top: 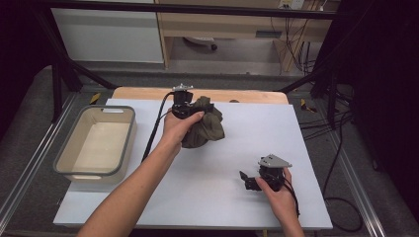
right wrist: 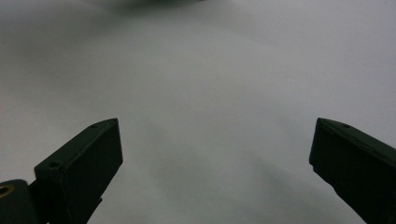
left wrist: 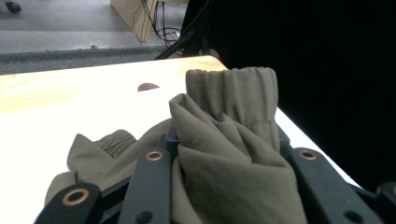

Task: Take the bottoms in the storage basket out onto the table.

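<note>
- Bin (top: 66, 148) at nine o'clock, beige, bearing no readable label.
- Olive cloth (top: 205, 129) near twelve o'clock on the table (top: 217, 197), pinched in the left gripper (top: 190, 109); probably light, limp and sturdy, best taken at its ribbed cuff (left wrist: 231, 88).
- Right gripper (top: 247, 180) at five o'clock: fingers (right wrist: 86, 161) spread, holding nothing.

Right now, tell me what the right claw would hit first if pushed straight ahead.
Probably the white table sheet: the open right claw looks down on bare sheet, with nothing between its jaws.
</note>
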Demonstrator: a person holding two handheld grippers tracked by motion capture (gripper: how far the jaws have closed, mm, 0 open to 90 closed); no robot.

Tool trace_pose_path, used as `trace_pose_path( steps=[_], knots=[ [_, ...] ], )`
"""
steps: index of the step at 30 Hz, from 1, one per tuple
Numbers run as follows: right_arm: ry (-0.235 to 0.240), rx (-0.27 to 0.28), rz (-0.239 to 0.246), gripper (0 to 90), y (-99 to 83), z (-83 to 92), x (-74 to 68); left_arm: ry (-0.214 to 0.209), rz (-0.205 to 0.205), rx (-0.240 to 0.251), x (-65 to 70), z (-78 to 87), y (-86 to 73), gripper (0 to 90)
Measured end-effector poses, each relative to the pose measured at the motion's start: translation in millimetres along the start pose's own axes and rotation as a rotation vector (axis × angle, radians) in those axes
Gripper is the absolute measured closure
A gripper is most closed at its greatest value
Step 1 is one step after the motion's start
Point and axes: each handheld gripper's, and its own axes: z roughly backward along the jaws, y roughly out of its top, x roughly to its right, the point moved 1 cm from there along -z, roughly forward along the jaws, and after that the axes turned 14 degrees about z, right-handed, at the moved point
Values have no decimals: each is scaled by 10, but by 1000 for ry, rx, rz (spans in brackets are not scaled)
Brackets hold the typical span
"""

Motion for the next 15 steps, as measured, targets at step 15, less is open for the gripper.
trace_pose_path(
  steps=[15],
  knots=[
    [-2,-1,9,37,1,8,-12,1,-5,-53,-21,-261,-314,633]
  ],
)
